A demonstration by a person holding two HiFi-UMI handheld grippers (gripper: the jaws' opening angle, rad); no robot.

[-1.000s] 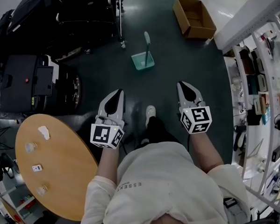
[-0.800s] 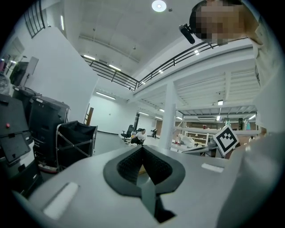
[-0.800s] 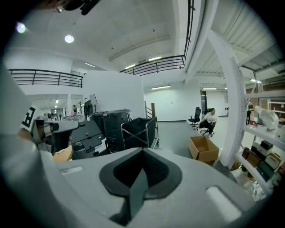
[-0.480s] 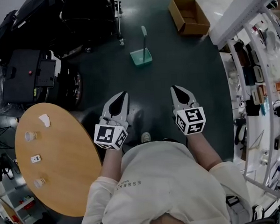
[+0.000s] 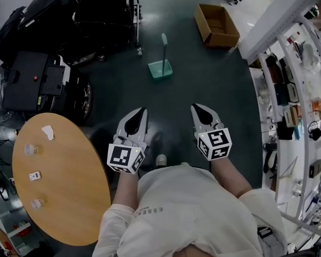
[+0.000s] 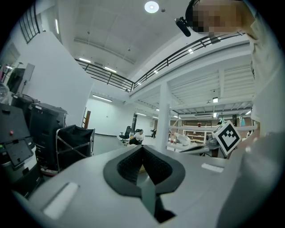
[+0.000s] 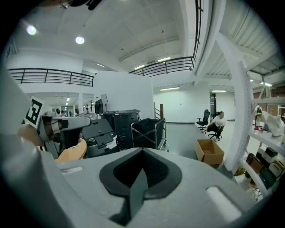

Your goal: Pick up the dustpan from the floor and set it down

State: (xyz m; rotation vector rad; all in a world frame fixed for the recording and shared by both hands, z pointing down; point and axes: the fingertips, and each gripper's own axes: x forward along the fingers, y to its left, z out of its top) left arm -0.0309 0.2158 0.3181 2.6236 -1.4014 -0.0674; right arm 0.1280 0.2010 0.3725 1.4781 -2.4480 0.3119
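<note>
Dustpan [image 5: 161,69] well ahead of L/R fingers [image 5: 139,116]

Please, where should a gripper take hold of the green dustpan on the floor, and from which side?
Probably the long handle, near its top: it stands up from the dustpan and looks thin enough for the jaws. Come in level from the person's side, which nothing blocks.

A round wooden table [image 5: 67,194] stands at the left, carrying four small pale items. They are too small to identify, though one [image 5: 47,132] may be crumpled paper. Beyond the table are a black machine [image 5: 37,83] and a black fabric cart [image 5: 104,18]. An open cardboard box [image 5: 217,25] lies on the dark floor [image 5: 212,85], near cluttered white shelving [image 5: 293,107] at the right.
</note>
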